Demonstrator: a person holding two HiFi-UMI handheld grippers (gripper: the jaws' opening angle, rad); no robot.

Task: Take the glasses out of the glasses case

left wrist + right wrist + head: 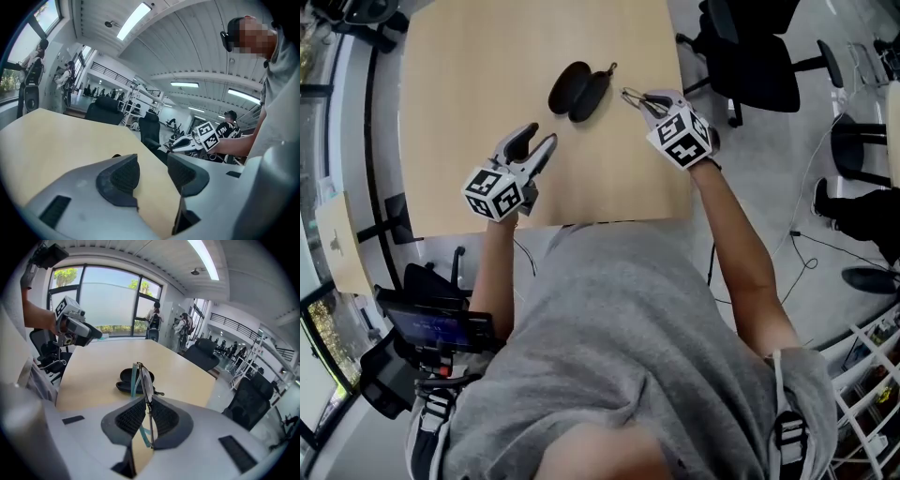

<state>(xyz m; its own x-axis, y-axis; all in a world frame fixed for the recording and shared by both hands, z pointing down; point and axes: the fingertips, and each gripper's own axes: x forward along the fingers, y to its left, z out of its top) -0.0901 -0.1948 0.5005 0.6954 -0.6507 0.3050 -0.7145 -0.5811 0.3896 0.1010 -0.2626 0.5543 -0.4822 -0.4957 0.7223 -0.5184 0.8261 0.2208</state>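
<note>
We hold the right gripper [146,416] clenched on the glasses [144,380]. Its two dark pads press on either side of the thin frame. Seen from that gripper's own camera, the glasses stand edge-on, with a lens rising above the pads and a teal temple arm running down between them. In the head view the glasses hang above the bench [478,66] close to its right edge, clear of the surface and fully out of the glasses case [579,90].

The case lies open on the bench just to the left of the glasses and is not touching them. Its two dark shells rest side by side, and a small pull sticks out at its far end. It sits in the far half of the bench, nearer the right edge than the left.

Our left gripper [152,171] is released. Its jaws stand apart, and between them we see only bare bench. In the head view it hovers over the near part of the bench, left of the middle. Its tips point towards the case but stay apart from it.

Office chairs [759,56] stand on the floor beyond the bench's right edge.
</note>
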